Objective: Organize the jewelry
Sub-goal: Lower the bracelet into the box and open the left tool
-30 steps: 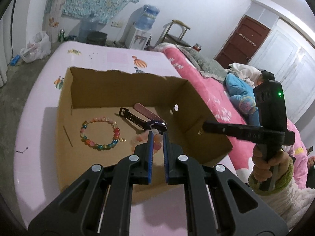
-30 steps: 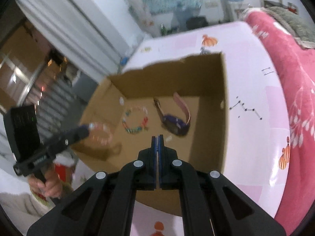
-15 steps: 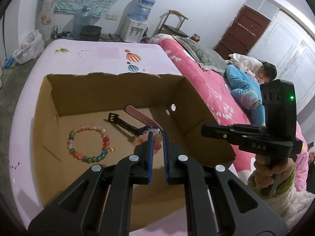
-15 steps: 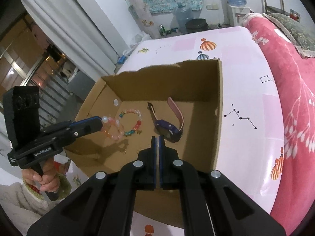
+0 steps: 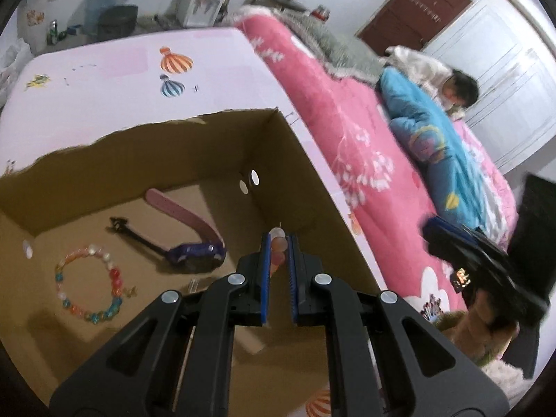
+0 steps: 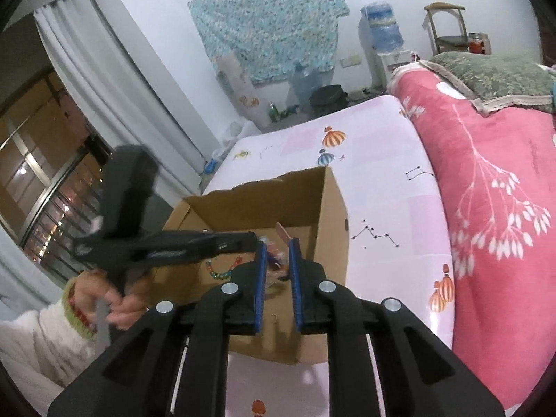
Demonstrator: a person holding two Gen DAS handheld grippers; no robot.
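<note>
Between the blue ribbed pads of the left gripper (image 5: 278, 243) sits a pale pink beaded bracelet (image 5: 279, 243), clamped over the cardboard box (image 5: 305, 173); only a few glossy round beads show above the pads, the rest is hidden by the jaws. At ten o'clock from it, on the box floor, lies a purple watch (image 5: 194, 252) with one pink strap and one thin black strap, and at nine o'clock a ring of multicoloured glass-like beads, the colourful bracelet (image 5: 88, 283). A ragged torn rim tops the box's far wall. From the right wrist view, the right gripper (image 6: 278, 245) has its jaws opening, with nothing pressed between them; through the gap the box contents are a blur. At nine o'clock, the left gripper's black body crosses the box, held by a hand (image 6: 118, 299) in a fluffy white sleeve. Motion smears the right tool in the left view. Beneath the box, a smooth pink sheet (image 6: 382, 180) printed with balloons adjoins a plush pink blanket (image 6: 486, 160) at three o'clock.
</note>
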